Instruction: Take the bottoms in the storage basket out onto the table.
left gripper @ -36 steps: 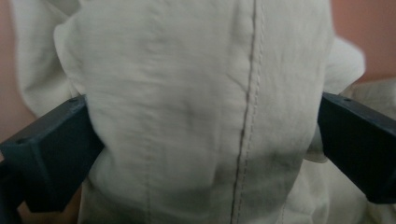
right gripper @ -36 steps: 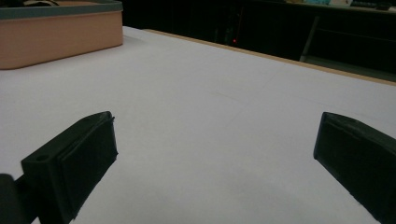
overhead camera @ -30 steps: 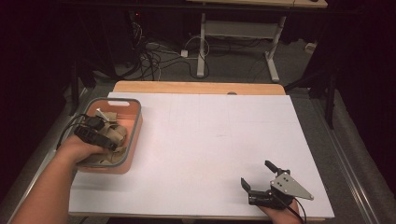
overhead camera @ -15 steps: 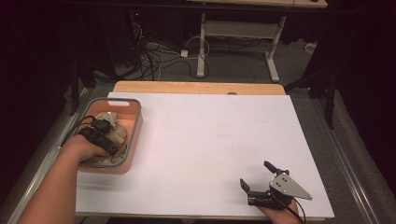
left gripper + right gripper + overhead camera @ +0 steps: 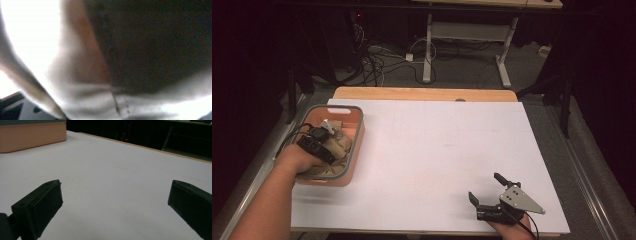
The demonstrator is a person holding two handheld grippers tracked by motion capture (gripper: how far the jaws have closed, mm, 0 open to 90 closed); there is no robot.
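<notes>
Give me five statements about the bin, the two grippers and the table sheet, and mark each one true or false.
1. The left gripper is down inside the orange bin. True.
2. The bin sits at the table's right edge. False: it sits at the left edge.
3. The right gripper holds cloth. False: its jaws stand wide apart with nothing between them.
4. Beige cloth lies in the bin. True.
5. The white sheet is covered with tools. False: it lies bare between bin and right gripper.

Floor cables (image 5: 373, 56); perhaps a desk frame (image 5: 428, 52).
</notes>
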